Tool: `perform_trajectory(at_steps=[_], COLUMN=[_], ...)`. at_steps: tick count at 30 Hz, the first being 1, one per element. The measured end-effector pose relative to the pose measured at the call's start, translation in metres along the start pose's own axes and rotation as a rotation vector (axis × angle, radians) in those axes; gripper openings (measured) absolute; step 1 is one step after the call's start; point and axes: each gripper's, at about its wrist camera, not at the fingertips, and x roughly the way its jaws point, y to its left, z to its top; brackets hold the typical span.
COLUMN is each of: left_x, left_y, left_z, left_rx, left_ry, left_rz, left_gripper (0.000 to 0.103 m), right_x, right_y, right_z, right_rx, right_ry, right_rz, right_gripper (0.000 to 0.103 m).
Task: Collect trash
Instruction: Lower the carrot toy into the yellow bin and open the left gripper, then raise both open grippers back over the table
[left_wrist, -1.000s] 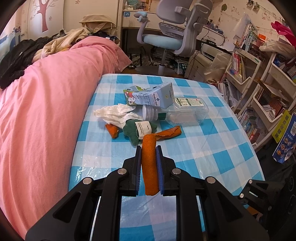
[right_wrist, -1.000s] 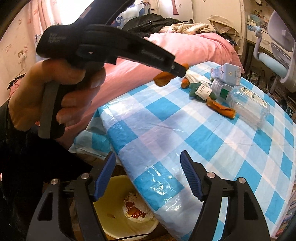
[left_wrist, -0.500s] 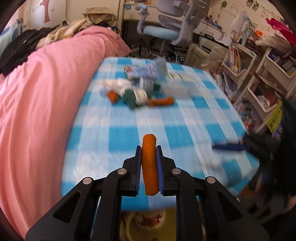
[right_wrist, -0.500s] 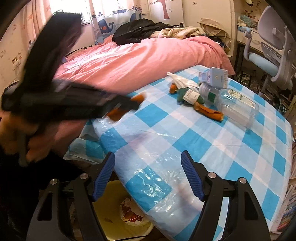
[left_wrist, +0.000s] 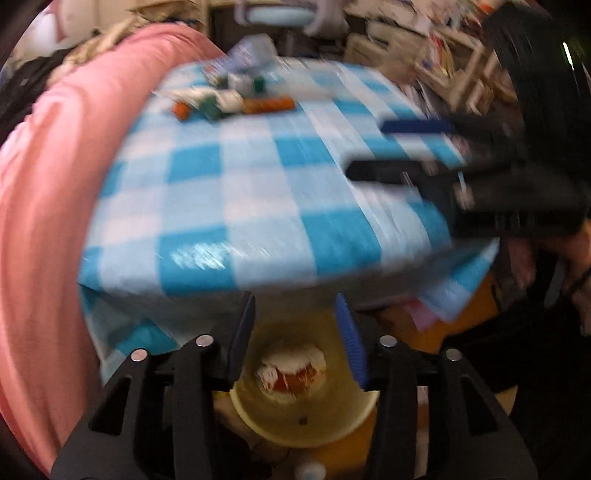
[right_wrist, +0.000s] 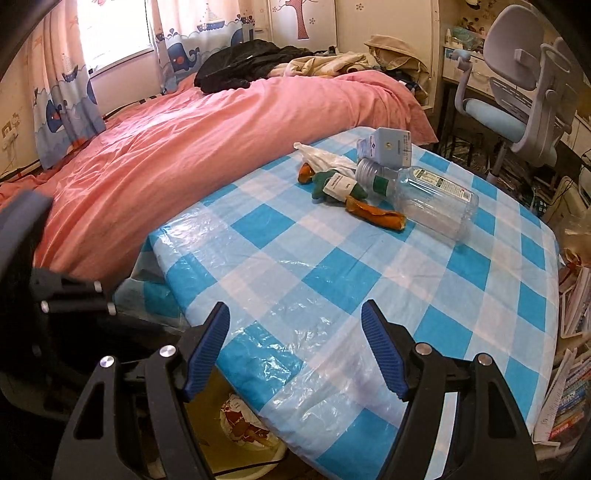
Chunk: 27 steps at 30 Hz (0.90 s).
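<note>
over the yellow bin (left_wrist: 303, 424), the left tool (left_wrist: 295, 336) has just opened and hangs empty: orange scrap released, more trash left on the bench (right_wrist: 332, 266).

One clear plastic bottle (right_wrist: 424, 199) lying on checked surface (right_wrist: 332, 280). One carton (right_wrist: 388, 147) sitting behind it. One crumpled white tissue (right_wrist: 321, 155) lying alongside. Two orange peel pieces showing: small one (right_wrist: 306, 173), long one (right_wrist: 375, 213). One green labelled wrapper (right_wrist: 334, 184) lying between them. One yellow bin (left_wrist: 303, 413) standing below surface edge, holding one red-and-white wrapper (left_wrist: 291, 373). One bed (right_wrist: 184, 147), one office chair (right_wrist: 517, 85) standing behind. Two grippers showing, two fingers each.
</note>
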Motion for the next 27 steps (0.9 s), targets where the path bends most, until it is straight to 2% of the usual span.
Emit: perform_trajectory(at_steps=[4, 12, 18, 27], left_x=[-0.014, -0.02, -0.012, 0.0], left_y=[0.018, 0.045, 0.059, 0.046], left_z=[0.022, 0.072, 0.103, 0.124], left_rx=[-0.062, -0.099, -0.143, -0.096], left_ry=[-0.092, -0.211, -0.249, -0.272], left_rz=[0.042, 0.111, 0.111, 0.128], left_gripper=[0.05, 0.056, 0.057, 0.061], right_x=[-0.001, -0.002, 0.0, 0.0], right_y=[-0.001, 0.001, -0.001, -0.002], right_z=[0.0, 0.003, 0.008, 0.013], right_rx=[0.01, 0.007, 0.017, 0.013], right_ry=[-0.006, -0.024, -0.041, -0.063], right_rz=[0.004, 0.012, 0.021, 0.036], right_gripper=[0.071, 0.071, 0.072, 0.072])
